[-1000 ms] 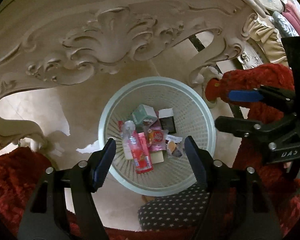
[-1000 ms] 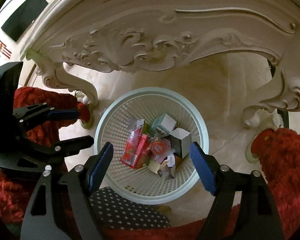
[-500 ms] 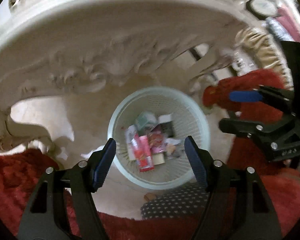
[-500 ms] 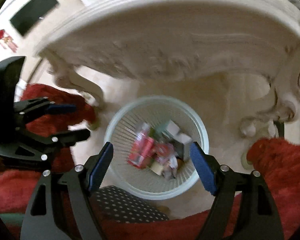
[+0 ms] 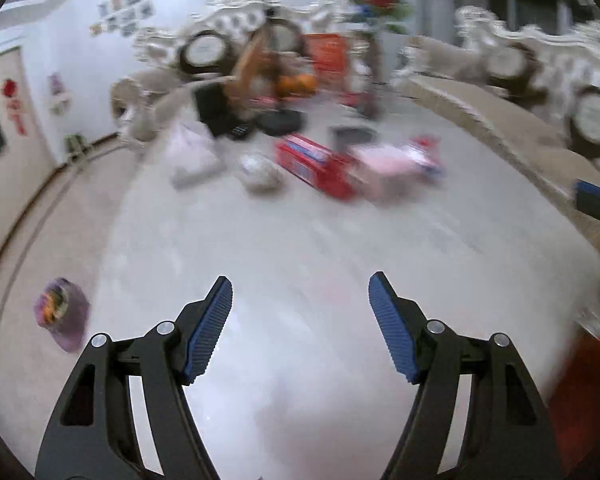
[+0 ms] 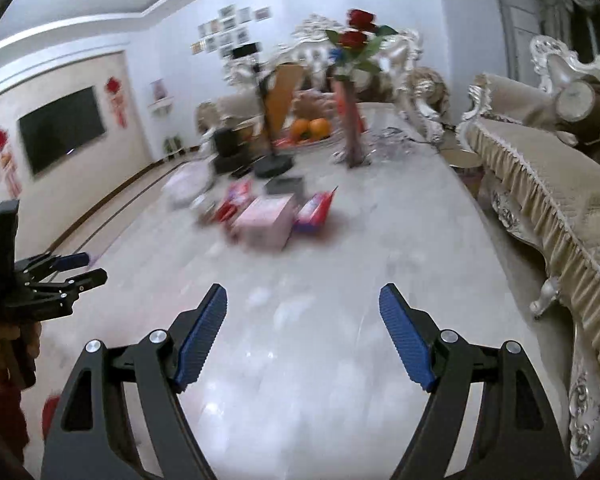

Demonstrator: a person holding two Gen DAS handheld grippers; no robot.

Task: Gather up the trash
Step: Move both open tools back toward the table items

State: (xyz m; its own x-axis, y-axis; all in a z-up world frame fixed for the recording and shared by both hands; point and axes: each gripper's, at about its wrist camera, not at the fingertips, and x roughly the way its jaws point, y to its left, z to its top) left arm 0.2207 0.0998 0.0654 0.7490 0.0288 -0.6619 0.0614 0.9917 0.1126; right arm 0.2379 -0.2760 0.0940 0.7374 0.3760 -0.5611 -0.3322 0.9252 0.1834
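Trash lying on the desk

A pink box (image 6: pixel 266 220), a red box (image 5: pixel 314 166), and a crumpled silver ball (image 5: pixel 260 172) lie close together in the upper middle, all blurry.

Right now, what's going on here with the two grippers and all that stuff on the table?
A person is clearing trash with a handheld gripper in each hand. The left gripper and right gripper are both open and empty, held over the near end of the marble table. Litter waits further along: a pink box, a red box, a crumpled wrapper and a white bag. A purple packet lies off the table's left edge, apparently on the floor.
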